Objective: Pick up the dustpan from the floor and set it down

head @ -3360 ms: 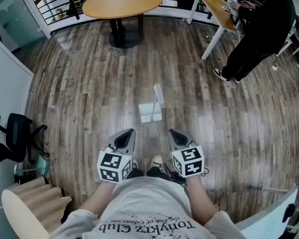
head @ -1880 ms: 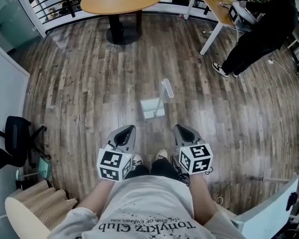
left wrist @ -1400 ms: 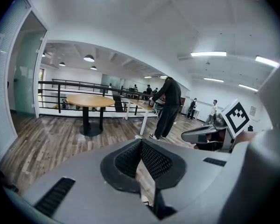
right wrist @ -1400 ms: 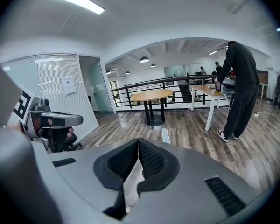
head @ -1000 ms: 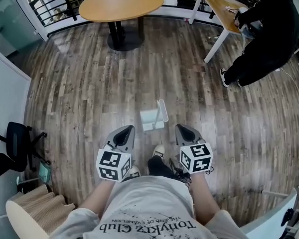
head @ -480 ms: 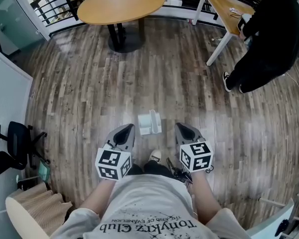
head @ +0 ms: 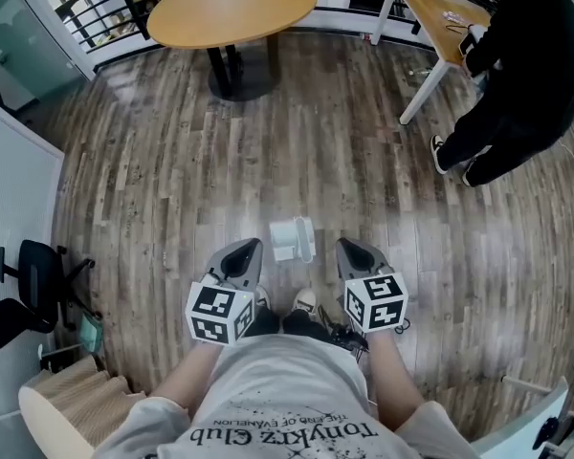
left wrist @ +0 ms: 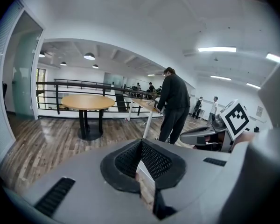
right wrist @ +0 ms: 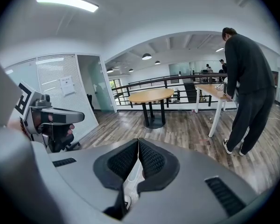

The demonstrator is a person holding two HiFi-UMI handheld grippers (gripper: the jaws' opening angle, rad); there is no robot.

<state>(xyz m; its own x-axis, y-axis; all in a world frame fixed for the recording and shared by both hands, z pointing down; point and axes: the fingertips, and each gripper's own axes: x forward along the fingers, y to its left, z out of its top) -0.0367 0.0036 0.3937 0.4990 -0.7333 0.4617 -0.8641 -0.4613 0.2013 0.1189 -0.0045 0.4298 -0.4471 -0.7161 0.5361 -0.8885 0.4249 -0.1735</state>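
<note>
Below, pale boxy dustpan point(head: 291, 238) (plank floor point(head: 172, 180)).

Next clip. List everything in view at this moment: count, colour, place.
dustpan: one, white, on the floor just ahead of the tongs, between them
round table: one, light wood top, black pedestal, far across the floor
desk: one, wood top, white legs, top right
person: one, in black clothes, standing at the desk
office chair: one, black, left edge
railing: one, black, behind the round table
floor: grey-brown wood planks
beige ribbed object: one, bottom-left corner; cannot tell what it is
shoes: two, pale, just below the dustpan
left tongs: grey, black-and-white marker cube, shut, empty
right tongs: same, shut, empty
</note>
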